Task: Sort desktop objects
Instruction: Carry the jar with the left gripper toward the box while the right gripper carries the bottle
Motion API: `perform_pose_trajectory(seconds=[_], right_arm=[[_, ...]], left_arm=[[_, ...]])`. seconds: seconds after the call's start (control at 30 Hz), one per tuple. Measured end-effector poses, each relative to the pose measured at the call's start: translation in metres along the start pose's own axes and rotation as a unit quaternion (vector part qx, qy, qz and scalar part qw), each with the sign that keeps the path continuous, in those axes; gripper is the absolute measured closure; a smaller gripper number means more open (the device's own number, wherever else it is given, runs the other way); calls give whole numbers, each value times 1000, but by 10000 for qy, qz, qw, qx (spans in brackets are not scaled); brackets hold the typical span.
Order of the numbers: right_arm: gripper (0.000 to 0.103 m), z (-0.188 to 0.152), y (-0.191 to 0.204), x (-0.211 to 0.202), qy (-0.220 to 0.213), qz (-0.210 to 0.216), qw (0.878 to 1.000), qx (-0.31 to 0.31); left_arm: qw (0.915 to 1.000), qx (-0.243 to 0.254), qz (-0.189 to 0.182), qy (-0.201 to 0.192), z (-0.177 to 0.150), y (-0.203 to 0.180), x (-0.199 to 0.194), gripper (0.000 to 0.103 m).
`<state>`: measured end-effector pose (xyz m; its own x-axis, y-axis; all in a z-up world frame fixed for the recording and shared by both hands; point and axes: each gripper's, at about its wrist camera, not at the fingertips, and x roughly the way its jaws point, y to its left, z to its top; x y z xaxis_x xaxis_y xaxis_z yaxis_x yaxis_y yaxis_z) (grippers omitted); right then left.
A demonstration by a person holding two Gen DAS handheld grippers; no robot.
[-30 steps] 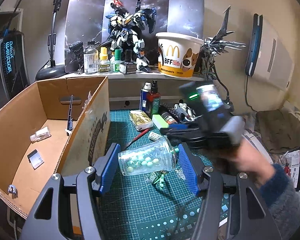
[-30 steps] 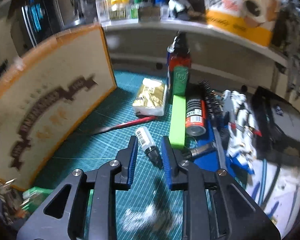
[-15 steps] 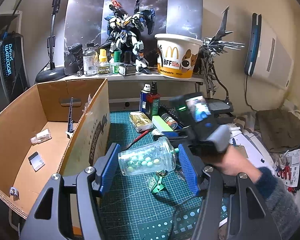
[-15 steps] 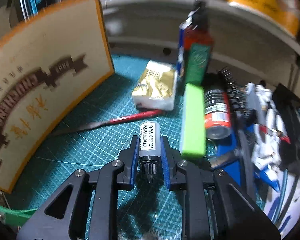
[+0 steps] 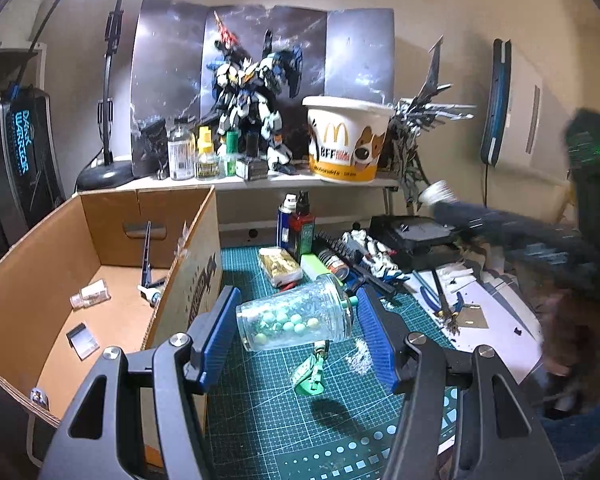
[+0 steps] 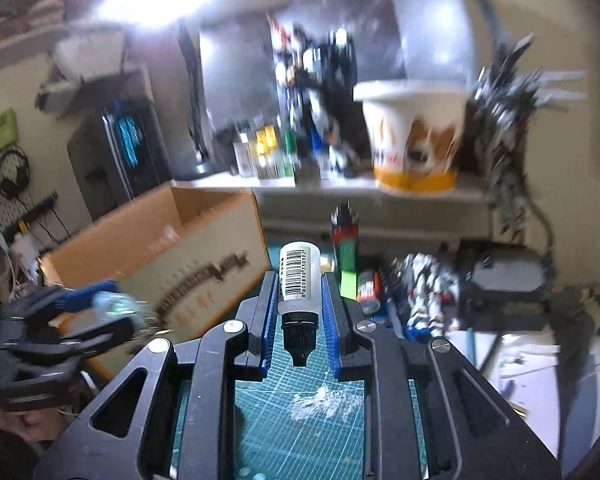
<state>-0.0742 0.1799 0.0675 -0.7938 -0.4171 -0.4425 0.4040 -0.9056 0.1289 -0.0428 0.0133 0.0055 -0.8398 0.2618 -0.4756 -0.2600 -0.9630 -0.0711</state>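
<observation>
Both claws loaded, box lying to the left of each.

My left claw (image 5: 296,320) is clenching the jar (image 5: 294,320) sideways, long axis spanning pad to pad, lid at right; the box (image 5: 112,276) is sitting at the frame's left, its wall just beside the jar, so this claw is nearer. My right claw (image 6: 299,300) is gripping the bottle (image 6: 299,280), axis running along the fingers, cap toward me; the box (image 6: 172,248) is lying left of centre. That view is blurring; the label's text is unreadable.
</observation>
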Motion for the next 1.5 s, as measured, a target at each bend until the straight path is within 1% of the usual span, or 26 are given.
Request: perform_pose_trajectory(seconds=[0.1,0.3,0.37,0.5,0.57,0.63,0.7,1.0,1.23,1.5], right_arm=[[83,6,12,-33,-223,-6,9997,-73],[83,3,31,-89,-707,-147,9973,-106],[83,5,37,-109,-908,-211,9955,-157],[83,10,54,-157,-1463,-89,9890,-194],[83,11,62,-172,-1641,-59,9860,-276],[83,11,68,-180,-1717,-47,9845,-353],[83,11,72,-182,-1715,-130,9844,-376],[83,9,69,-165,-1538,-134,9877,-262],[83,9,71,-150,-1406,-14,9897,-283],[83,10,74,-127,-1227,168,9917,-352]], left_arm=[[9999,43,-31,-138,3,-3,-8,43],[9989,190,-107,-418,7,-12,-31,43],[9980,218,-116,-577,10,-15,-43,43],[9959,278,-131,-846,18,-19,-62,43],[9948,313,-121,-958,21,-21,-70,43],[9937,347,-111,-1063,24,-22,-77,43],[9935,352,-102,-1077,24,-23,-78,43],[9942,308,30,-1032,25,-15,-76,43],[9944,233,172,-1015,25,-6,-78,43],[9940,154,451,-989,22,7,-82,43]])
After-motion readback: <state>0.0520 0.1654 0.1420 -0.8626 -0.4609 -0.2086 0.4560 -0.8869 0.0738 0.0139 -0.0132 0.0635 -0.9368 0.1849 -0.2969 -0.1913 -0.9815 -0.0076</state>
